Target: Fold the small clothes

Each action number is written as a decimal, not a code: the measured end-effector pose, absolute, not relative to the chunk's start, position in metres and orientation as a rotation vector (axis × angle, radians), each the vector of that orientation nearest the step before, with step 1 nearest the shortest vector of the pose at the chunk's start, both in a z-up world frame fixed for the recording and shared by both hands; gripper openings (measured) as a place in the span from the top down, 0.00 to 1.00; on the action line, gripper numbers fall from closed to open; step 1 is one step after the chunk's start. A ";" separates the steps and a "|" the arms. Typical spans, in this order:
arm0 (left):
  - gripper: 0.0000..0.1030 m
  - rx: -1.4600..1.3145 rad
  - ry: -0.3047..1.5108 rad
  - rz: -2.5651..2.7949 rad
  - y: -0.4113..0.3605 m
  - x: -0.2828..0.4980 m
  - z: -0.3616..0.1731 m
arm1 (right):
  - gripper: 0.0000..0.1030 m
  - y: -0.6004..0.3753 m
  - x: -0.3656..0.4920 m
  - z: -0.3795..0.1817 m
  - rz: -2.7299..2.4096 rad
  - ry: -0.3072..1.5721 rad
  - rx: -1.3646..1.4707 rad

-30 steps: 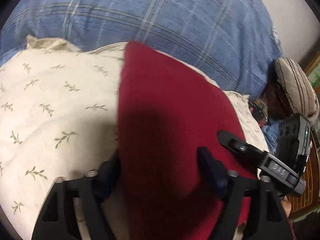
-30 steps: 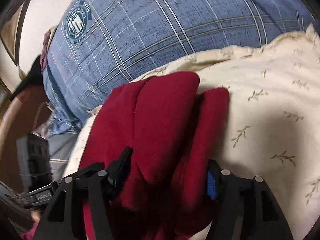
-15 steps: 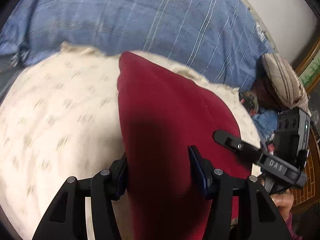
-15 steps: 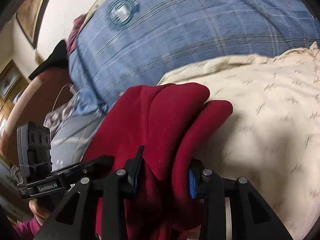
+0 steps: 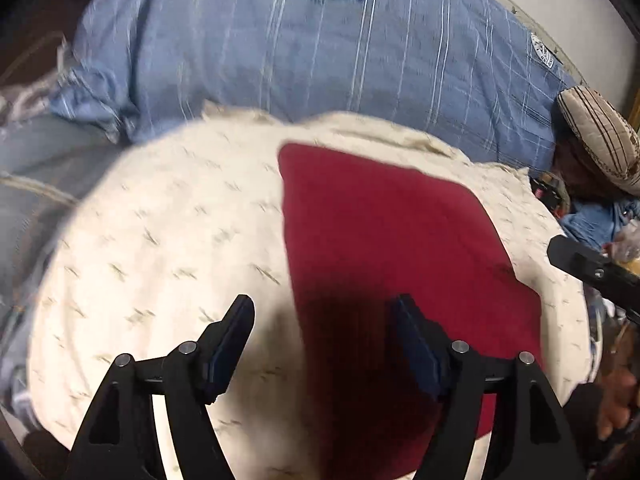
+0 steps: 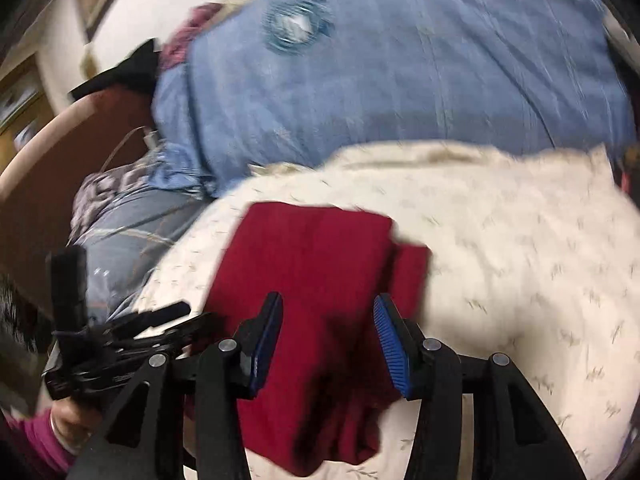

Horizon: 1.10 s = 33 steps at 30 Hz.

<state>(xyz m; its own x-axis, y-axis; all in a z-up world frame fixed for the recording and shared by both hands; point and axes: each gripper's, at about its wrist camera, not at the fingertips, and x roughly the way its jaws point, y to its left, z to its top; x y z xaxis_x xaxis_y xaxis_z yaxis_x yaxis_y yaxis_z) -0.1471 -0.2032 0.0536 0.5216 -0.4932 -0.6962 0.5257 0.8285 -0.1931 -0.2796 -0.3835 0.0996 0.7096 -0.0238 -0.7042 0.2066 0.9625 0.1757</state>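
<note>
A dark red cloth [image 5: 384,232] lies folded flat on a cream, leaf-printed pillow [image 5: 160,240]. My left gripper [image 5: 324,328] hovers above the cloth's near left edge. Its jaws are opening and nothing is pressed between the pads. In the right wrist view the same red cloth [image 6: 320,264] shows a second layer sticking out along its right side. My right gripper [image 6: 328,328] hangs over its near end with the jaws opening, and the blue pads are clear of the fabric. Each gripper appears in the other's view: the right gripper [image 5: 592,276] and the left gripper [image 6: 120,332].
A blue checked duvet [image 5: 320,60] with a round badge lies behind the pillow [image 6: 520,260]. A striped cushion [image 5: 596,136] sits at the far right. A brown headboard [image 6: 60,168] curves along the left. A hand in a magenta sleeve [image 6: 52,436] holds the left gripper.
Both grippers squeezed the red cloth half a second ago, then let go and pulled back and upward. The cloth now lies flat on the pillow, farther from the fingers.
</note>
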 end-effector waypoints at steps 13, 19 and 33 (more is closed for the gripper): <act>0.30 0.112 0.741 -0.493 -0.185 -0.194 0.060 | 0.54 -0.372 -0.254 0.034 -0.234 0.924 0.119; 0.25 0.102 0.683 -0.517 -0.182 -0.210 0.071 | 0.45 -0.372 -0.279 0.057 -0.236 0.851 0.193; 0.22 0.074 0.651 -0.518 -0.161 -0.231 0.088 | 0.25 -0.349 -0.313 0.086 -0.287 0.746 0.117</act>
